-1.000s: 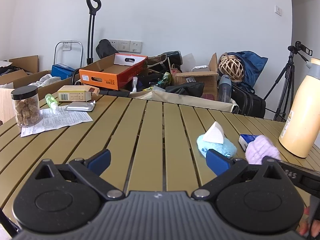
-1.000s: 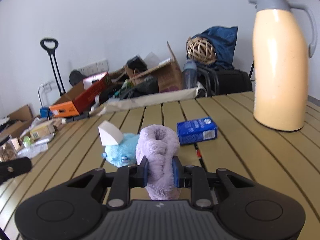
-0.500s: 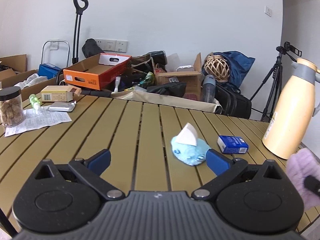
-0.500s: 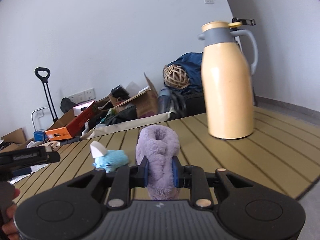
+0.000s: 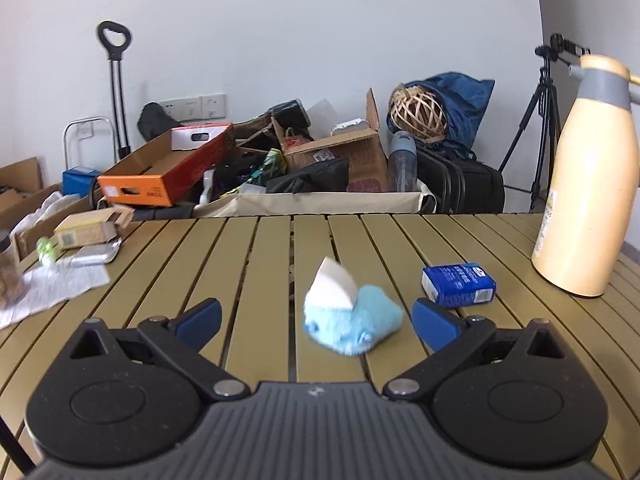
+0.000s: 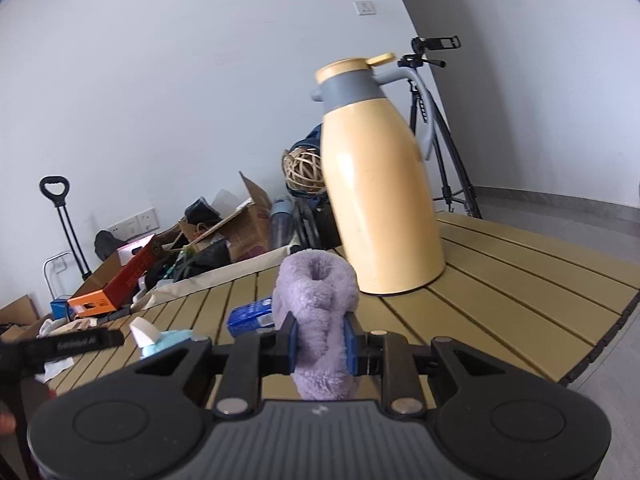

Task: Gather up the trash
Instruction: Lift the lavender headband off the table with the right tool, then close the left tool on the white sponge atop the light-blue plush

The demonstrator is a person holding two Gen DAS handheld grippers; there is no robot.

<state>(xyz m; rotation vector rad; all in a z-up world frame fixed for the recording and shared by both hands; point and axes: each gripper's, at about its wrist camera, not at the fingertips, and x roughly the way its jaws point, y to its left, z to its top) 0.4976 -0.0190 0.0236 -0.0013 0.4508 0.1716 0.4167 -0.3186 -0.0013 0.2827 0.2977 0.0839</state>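
A purple fluffy cloth [image 6: 316, 320] hangs clamped upright between the jaws of the right gripper [image 6: 319, 346], lifted clear of the slatted tabletop [image 6: 500, 300], apparently on its way to wherever the trash is being gathered; no bin is in view. The left gripper [image 5: 316, 318] hovers low over the tabletop with its jaws spread wide and empty, lined up on a light-blue fuzzy wad [image 5: 352, 322] that carries a white wedge of paper or foam [image 5: 334, 286], probably the next piece to collect. A blue tissue packet [image 5: 458, 284] lies just beside the wad, and a tall cream thermos jug [image 5: 586, 200] stands farther right, near the rounded rim. The slats around the wad are bare, leaving room for a straight approach, though the packet crowds the right-hand jaw's path. In the right-wrist view the tabletop's curved edge runs close on the right, with open floor beyond. Papers and small boxes [image 5: 86, 234] sit well apart at the left edge.
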